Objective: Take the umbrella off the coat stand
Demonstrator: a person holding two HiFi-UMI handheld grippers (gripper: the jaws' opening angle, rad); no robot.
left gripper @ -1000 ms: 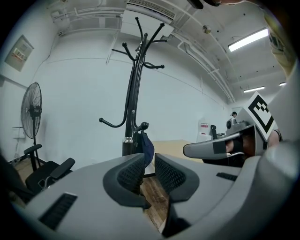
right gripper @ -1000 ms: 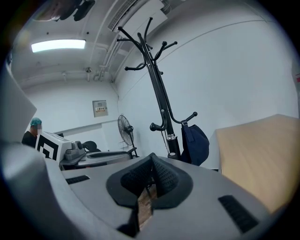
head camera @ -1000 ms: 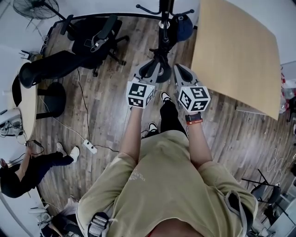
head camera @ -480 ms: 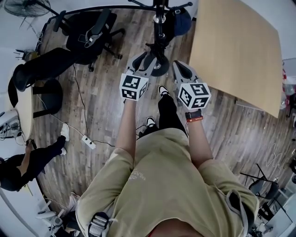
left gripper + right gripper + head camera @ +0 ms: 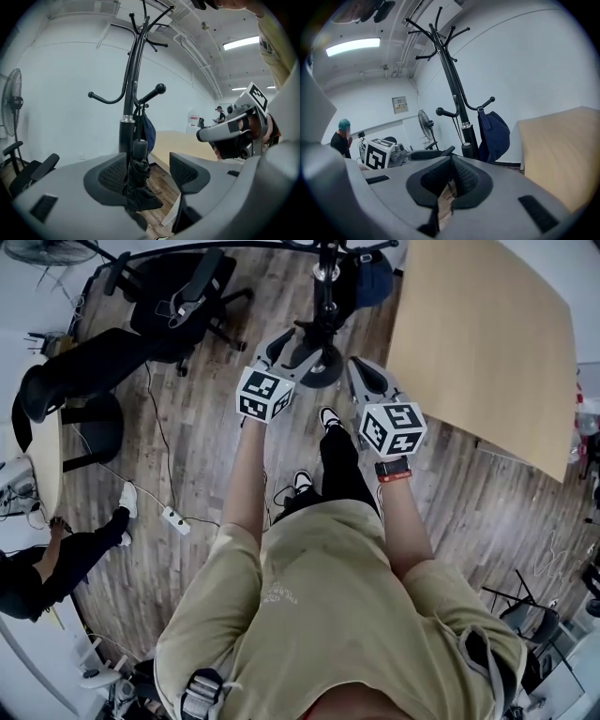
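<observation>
Hanging close against the black metal pole of the coat stand (image 5: 133, 70), the umbrella (image 5: 136, 176) is a folded bundle of black fabric with a stubby cylindrical end on top. The head view cuts the stand off at the upper edge, and there the umbrella is hard to separate from the dark pole and round base. The left gripper view shows it plainly at lower centre, framed by the ribbed grey pads of the left gripper (image 5: 150, 172). Those jaws have just been opening and stand released, wide apart, pressing on nothing. Whether the umbrella is truly between them or beyond them cannot be told. The right gripper (image 5: 451, 176) has its jaws clenched together, empty. Its view hides most of the umbrella behind them and adds a navy bag (image 5: 494, 136) on a hook and a pale wooden table (image 5: 562, 150) at right.
</observation>
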